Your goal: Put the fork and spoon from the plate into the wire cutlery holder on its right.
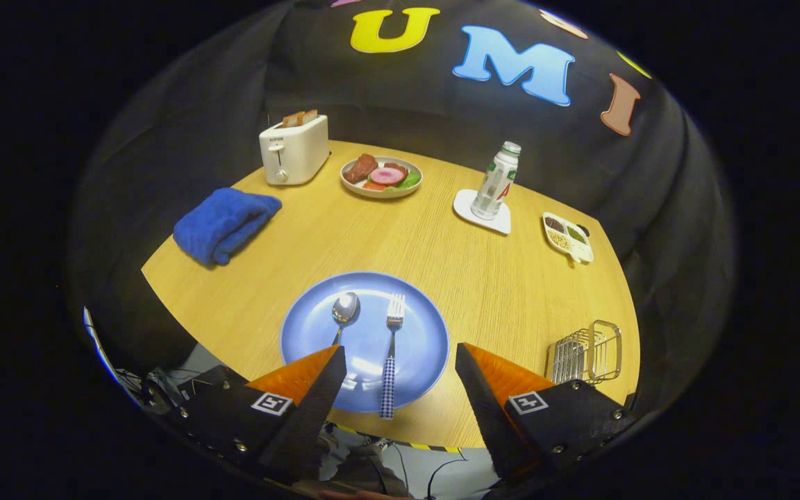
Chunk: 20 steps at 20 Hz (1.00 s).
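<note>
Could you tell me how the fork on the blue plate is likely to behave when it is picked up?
The fork looks like rigid metal, so it probably won't flex. Its slim checked handle overhangs the blue plate, giving the open hand-held gripper an edge to pinch, though it may slide on the glossy plate or pivot, tines drooping.

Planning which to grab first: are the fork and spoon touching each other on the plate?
Apart. The gripper view shows bare blue plate between the spoon and fork, which lie side by side.
</note>
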### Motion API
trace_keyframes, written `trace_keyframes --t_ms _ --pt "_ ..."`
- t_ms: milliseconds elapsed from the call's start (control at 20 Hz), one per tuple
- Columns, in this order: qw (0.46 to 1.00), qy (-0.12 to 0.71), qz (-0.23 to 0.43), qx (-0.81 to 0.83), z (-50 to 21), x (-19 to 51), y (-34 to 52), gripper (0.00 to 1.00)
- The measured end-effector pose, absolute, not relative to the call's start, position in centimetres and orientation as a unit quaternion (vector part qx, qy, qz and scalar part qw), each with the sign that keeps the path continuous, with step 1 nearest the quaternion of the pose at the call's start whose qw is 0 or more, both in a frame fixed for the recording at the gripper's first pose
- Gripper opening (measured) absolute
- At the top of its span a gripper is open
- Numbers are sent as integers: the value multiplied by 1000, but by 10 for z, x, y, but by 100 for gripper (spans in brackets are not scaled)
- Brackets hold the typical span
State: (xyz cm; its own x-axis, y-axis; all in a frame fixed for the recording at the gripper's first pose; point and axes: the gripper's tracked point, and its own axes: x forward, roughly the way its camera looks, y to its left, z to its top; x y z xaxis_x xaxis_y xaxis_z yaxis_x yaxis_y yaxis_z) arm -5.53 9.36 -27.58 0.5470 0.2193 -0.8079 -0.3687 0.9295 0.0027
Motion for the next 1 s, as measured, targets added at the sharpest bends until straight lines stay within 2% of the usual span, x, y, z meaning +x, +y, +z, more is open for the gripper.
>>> trace_keyframes --t_ms 600,700,900,1000 --pt "824 535 168 -79 -334 -60 98 97" --pt "815 550 168 -75 -342 -61 99 84" --pt "805 565 169 -69 -352 -62 106 84" --pt "799 572 169 -75 -358 -60 107 76"
